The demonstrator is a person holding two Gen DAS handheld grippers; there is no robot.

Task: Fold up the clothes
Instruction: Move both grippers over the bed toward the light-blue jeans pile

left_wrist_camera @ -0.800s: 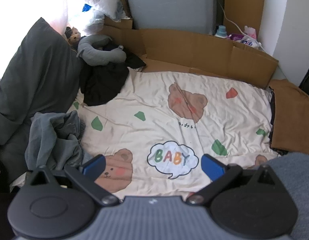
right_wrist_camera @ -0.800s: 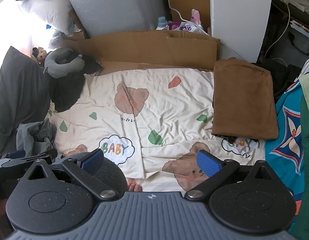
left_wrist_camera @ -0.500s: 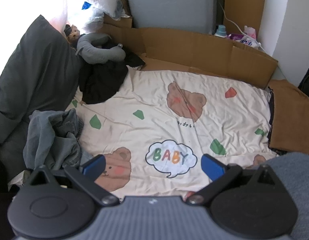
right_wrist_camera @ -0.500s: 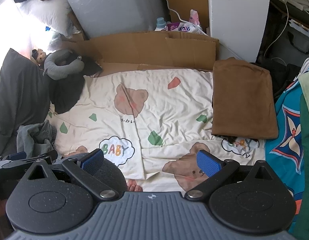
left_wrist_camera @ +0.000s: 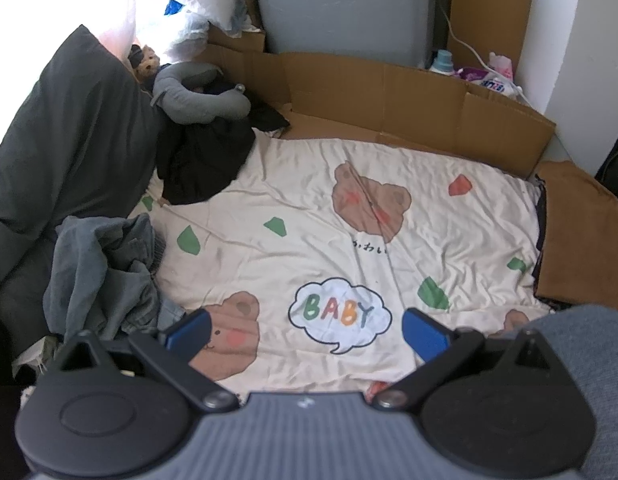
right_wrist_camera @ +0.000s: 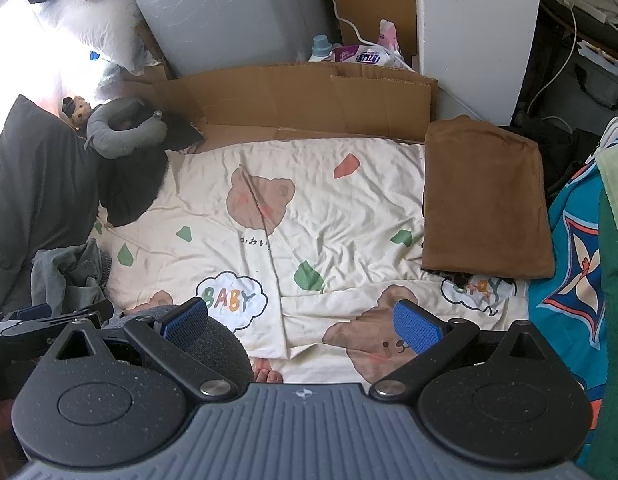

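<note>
Grey crumpled clothes lie at left of our frame; our left gripper and right gripper gape wide, holding nothing.

My left gripper hangs over the cream bear-print sheet, its blue-padded fingers spread wide with nothing between them, framing the "BABY" speech bubble. A crumpled grey-blue garment lies heaped at the sheet's left edge, just beside my left finger. Farther back a black garment lies under a grey neck pillow. A folded brown cloth sits at the right edge, cardboard behind.
</note>
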